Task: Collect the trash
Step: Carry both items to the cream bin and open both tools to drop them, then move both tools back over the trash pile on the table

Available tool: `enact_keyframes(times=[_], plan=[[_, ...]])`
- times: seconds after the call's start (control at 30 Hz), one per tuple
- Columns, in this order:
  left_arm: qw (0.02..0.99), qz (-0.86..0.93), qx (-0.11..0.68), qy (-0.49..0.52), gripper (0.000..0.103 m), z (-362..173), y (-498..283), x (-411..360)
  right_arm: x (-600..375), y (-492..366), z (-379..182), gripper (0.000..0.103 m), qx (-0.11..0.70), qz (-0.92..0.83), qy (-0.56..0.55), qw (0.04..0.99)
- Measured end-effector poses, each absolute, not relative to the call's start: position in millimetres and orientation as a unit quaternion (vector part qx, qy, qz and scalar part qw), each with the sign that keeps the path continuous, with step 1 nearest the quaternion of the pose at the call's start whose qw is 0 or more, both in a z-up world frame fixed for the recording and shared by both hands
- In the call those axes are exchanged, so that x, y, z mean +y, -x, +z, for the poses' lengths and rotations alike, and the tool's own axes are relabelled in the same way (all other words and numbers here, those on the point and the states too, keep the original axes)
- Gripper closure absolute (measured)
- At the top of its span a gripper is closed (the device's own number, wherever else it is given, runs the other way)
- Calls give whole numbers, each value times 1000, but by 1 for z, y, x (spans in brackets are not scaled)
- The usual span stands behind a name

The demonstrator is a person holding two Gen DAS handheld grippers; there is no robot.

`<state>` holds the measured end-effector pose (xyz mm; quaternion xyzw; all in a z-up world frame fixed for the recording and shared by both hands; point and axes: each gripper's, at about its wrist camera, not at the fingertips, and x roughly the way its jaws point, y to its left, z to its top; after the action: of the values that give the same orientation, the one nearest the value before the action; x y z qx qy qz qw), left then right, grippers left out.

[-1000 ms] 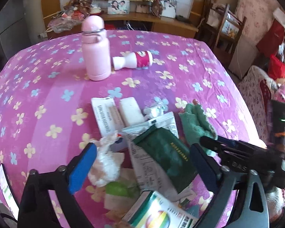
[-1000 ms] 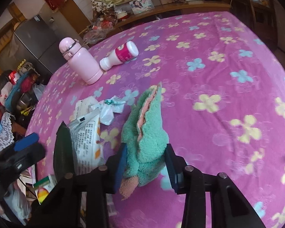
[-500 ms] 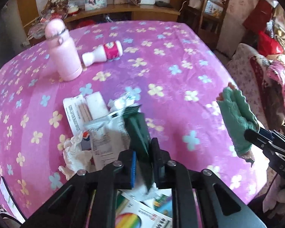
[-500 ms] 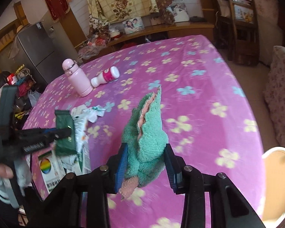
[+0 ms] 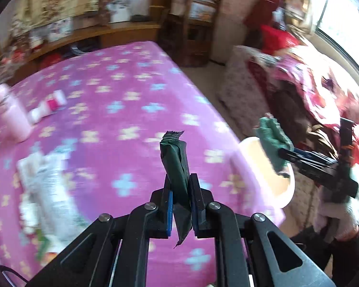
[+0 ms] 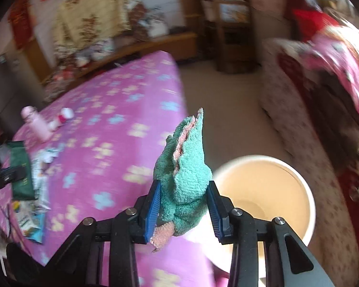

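Observation:
My left gripper is shut on a dark green wrapper, held upright above the purple flowered tablecloth. My right gripper is shut on a teal fluffy cloth with a pink inner side. It hangs just left of a cream bin that stands off the table's right edge. In the left wrist view the same cloth and right gripper sit over the bin. The right wrist view shows the green wrapper at far left.
More wrappers and paper lie on the table's left part. A pink bottle stands and a white-and-red bottle lies at the far left. A sofa with red cloth lies to the right, wooden shelves behind.
The left gripper closed on the green wrapper, lifted it and swung right. The right gripper carried the teal cloth off the table to the cream bin.

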<state>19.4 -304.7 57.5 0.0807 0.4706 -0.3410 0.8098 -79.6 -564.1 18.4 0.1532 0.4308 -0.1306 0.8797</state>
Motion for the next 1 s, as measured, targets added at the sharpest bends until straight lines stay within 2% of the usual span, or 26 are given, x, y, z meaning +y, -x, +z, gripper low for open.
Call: enact_keyframes(times=[0.3, 0.43, 0.47, 0.53, 0.6, 0.8, 1.0], plan=[[761, -416, 493, -67, 90, 29, 23, -409, -637, 118, -9, 62, 445, -232, -174, 847], [746, -438, 499, -53, 85, 9, 34, -450, -670, 133, -14, 52, 420, -277, -230, 833], [743, -442, 500, -48, 81, 6, 34, -456, -675, 137, -14, 49, 413, -282, -238, 833], [737, -456, 498, -21, 42, 0, 35, -463, -679, 142, -11, 36, 400, -285, -242, 837], [732, -465, 498, 3, 32, -4, 34, -463, -680, 144, -9, 35, 395, -281, -242, 840], [750, -435, 498, -20, 32, -11, 32, -447, -670, 140, -10, 35, 407, -259, -240, 842], [800, -402, 436, -89, 32, 3, 42, -409, -639, 123, -1, 35, 408, -236, -203, 858]])
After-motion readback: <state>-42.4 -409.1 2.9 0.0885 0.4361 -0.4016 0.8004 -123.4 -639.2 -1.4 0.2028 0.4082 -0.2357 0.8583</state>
